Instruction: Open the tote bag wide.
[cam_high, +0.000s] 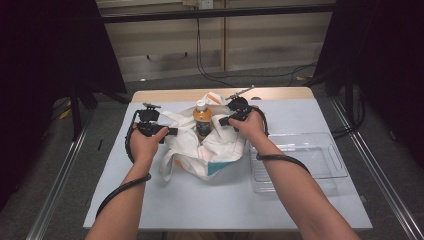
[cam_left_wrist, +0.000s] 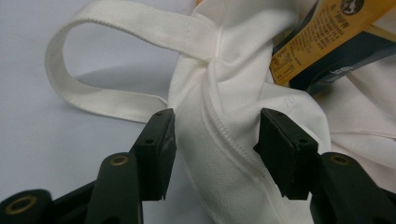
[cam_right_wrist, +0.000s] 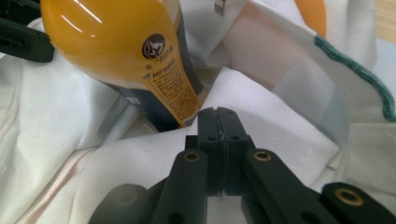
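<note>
1. We've got a white bag (cam_high: 205, 147) slumped open in the middle of the table (cam_high: 150, 200), and a bottle (cam_high: 202, 120) of orange liquid standing upright in its mouth, cap up.

2. Left tongs (cam_high: 172, 132) first: they sit at the bag's left edge, jaws wide apart. In the left gripper view a seamed fold of the bag (cam_left_wrist: 219, 140) runs straight up between them, not yet pinched. A strap (cam_left_wrist: 93, 60) loops off to the left of that fold, lying on the table.

3. Right tongs (cam_high: 222, 120) now: jaws pressed together, and in the right gripper view the tongs (cam_right_wrist: 218, 122) seem to bite a fold of bag cloth (cam_right_wrist: 261, 116). We judge it a grip on the cloth; how much is caught we can't say.

4. The key relation: the bottle (cam_right_wrist: 135, 60) rises just ahead and left of the right tongs, nearly touching them, long axis upright and leaning a little in that view. It stands between the two tongs, closer to the right.

5. Hands: both forearms reach in from the near side. The left hand (cam_high: 145, 145) and right hand (cam_high: 250, 127) flank the bag, wrists level, tongs pointing inward at each other.

6. Our read: the left jaws need to close on that fold so both sides of the bag's mouth are held. A clear tray (cam_high: 300, 160) waits right of the right hand.
</note>
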